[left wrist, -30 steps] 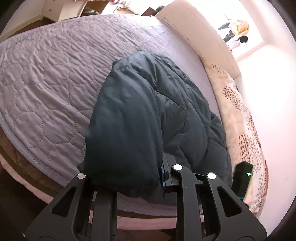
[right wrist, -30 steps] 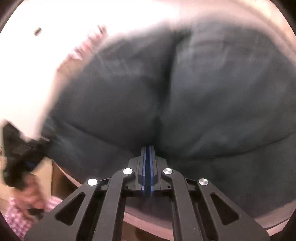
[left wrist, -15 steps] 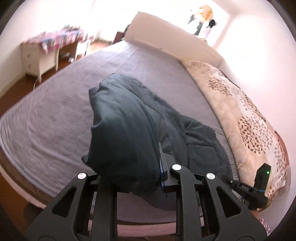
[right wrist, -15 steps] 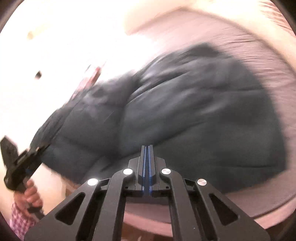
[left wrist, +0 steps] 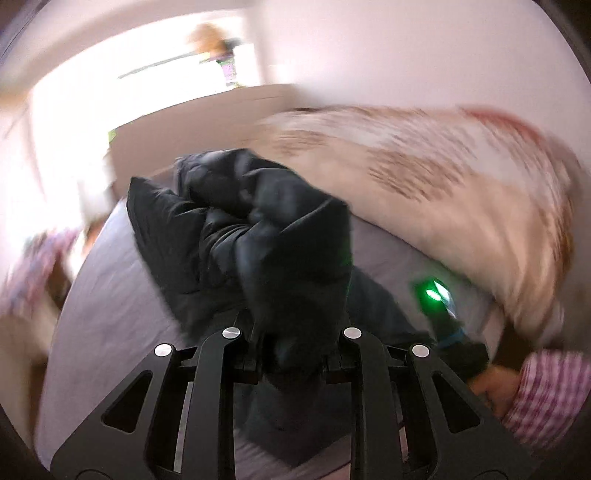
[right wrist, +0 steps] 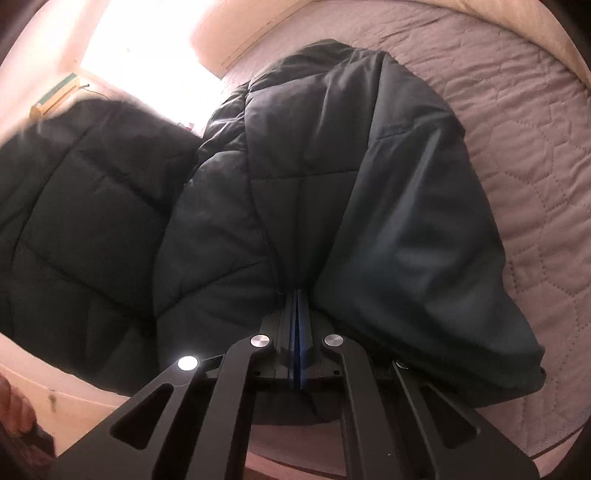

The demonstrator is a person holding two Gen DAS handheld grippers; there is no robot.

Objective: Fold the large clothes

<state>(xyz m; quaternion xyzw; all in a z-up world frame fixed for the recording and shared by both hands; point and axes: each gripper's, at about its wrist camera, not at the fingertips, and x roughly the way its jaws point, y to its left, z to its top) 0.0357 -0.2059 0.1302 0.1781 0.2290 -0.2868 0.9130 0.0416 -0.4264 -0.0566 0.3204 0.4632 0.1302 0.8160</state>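
Observation:
A dark quilted jacket (right wrist: pixel 369 184) lies bunched on the grey quilted bed cover (right wrist: pixel 535 147). My right gripper (right wrist: pixel 298 299) is shut, its blue pads together on a pinch of the jacket's near edge, and the folds run out from its tips. In the left wrist view a thick wad of the jacket (left wrist: pixel 280 236) is held up off the bed, and my left gripper (left wrist: pixel 295 332) is shut on it, fingertips buried in cloth. That raised part of the jacket (right wrist: pixel 74 221) shows as a dark panel at the left of the right wrist view.
A cream floral duvet (left wrist: pixel 443 177) lies along the far side of the bed cover (left wrist: pixel 110 295). The right tool's green light (left wrist: pixel 432 295) glows beside a checked sleeve (left wrist: pixel 546 398). A pale headboard (right wrist: pixel 258 29) and a bright window stand beyond.
My left gripper has risen and rolled with the jacket wad, and its view has swung toward the floral duvet. The right gripper's view has steadied and shows more of the jacket and bed.

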